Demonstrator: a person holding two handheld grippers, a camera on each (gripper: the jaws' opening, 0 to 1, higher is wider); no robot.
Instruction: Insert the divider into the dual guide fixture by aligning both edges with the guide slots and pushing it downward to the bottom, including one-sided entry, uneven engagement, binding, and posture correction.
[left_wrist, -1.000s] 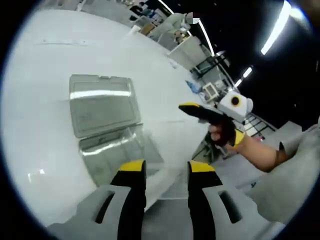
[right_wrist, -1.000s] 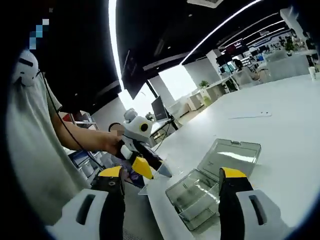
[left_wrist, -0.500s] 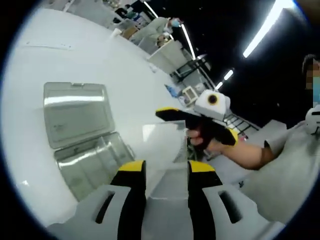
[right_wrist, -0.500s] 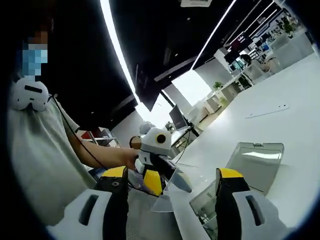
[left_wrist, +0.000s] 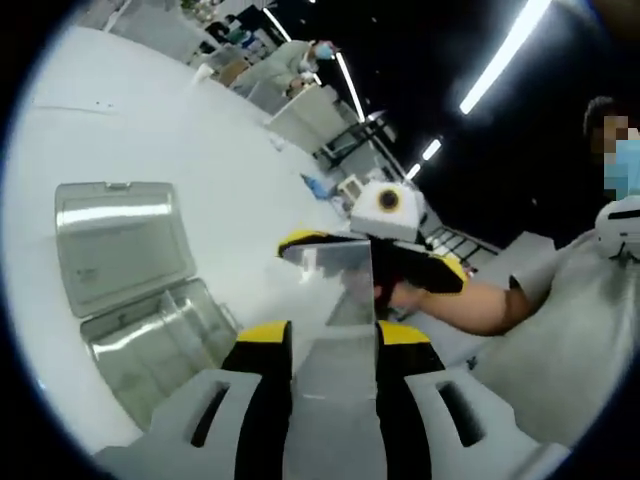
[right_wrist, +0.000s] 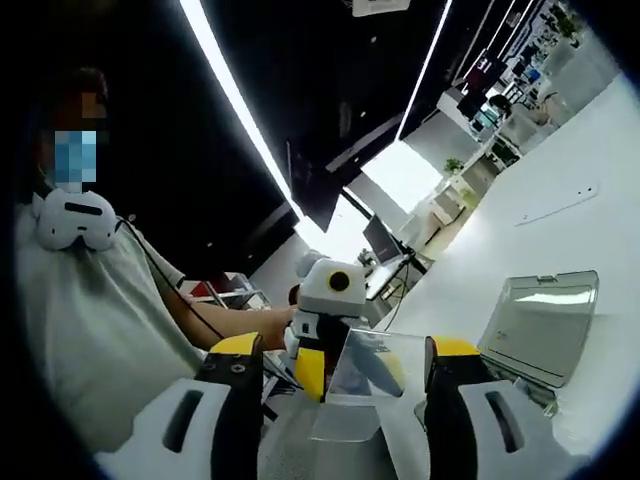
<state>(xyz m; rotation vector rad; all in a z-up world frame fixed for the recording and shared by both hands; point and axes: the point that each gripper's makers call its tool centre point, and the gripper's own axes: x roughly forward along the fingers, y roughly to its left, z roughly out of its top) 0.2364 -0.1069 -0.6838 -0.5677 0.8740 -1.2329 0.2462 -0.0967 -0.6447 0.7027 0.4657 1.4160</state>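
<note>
Tongs (left_wrist: 328, 338) flank flat clear plastic divider (left_wrist: 340, 285).

One clear divider (left_wrist: 335, 290), one open clear box (left_wrist: 130, 290), two hand-held grippers, one white table (left_wrist: 180, 140)

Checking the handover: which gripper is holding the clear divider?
The right gripper: its yellow tips pinch the clear divider. The left gripper is open around it.

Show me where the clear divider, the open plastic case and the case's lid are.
Clear divider (left_wrist: 338, 285), left gripper view, middle of the sheet.
Open plastic case (left_wrist: 165, 335), left gripper view, its compartmented base.
Case's lid (right_wrist: 545, 325), right gripper view, middle of the raised lid.
</note>
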